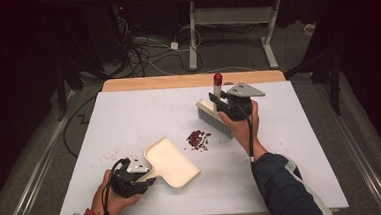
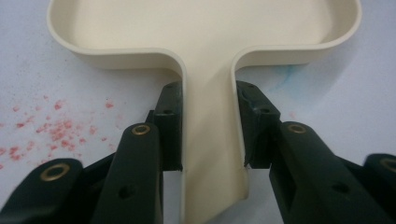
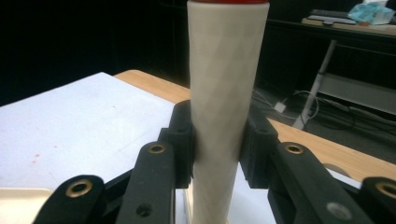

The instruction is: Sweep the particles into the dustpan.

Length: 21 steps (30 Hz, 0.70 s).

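Here, a cream dustpan [image 1: 173, 162] faces a white-handled, red-capped brush [image 1: 215, 117].

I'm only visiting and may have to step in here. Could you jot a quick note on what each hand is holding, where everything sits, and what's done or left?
Left gripper: shut on the dustpan handle, pan flat on the white table.
Right gripper: shut on the brush handle, bristles down just beyond the red bits.
Done: both tools in hand, pan's mouth facing the pile.
Left: sweep the pile into the pan, which looks empty; faint red specks remain beside it.
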Each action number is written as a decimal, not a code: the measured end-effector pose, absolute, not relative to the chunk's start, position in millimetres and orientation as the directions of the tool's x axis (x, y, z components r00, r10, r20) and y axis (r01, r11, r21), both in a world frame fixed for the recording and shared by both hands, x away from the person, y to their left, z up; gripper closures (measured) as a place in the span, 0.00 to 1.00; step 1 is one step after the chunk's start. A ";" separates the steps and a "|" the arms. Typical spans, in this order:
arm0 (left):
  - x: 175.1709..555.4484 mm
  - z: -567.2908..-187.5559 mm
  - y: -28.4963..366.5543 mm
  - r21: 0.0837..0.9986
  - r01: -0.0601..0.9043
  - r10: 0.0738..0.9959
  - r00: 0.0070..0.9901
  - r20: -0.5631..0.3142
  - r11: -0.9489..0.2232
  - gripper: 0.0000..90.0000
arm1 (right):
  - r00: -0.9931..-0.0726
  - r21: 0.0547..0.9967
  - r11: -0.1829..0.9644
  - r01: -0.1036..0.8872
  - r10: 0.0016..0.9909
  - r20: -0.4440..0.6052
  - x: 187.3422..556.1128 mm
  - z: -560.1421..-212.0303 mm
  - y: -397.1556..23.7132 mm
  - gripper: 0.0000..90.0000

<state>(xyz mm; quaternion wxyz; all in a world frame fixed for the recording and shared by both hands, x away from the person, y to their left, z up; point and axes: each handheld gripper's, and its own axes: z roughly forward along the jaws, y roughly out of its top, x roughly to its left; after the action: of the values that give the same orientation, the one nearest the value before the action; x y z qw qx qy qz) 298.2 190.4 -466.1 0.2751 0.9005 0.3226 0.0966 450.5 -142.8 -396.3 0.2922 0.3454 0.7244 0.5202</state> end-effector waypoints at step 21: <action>303.8 -467.2 182.4 0.546 0.548 0.648 0.762 -0.013 -0.634 0.71 | -0.724 0.950 0.251 0.186 0.689 -0.041 415.4 -401.3 -110.7 0.77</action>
<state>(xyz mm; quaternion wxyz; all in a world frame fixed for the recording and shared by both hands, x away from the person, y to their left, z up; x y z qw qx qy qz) 303.8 182.4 -467.2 0.2693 0.8991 0.3325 0.0922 415.4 -110.7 -401.3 0.2335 0.2893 0.7557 0.5391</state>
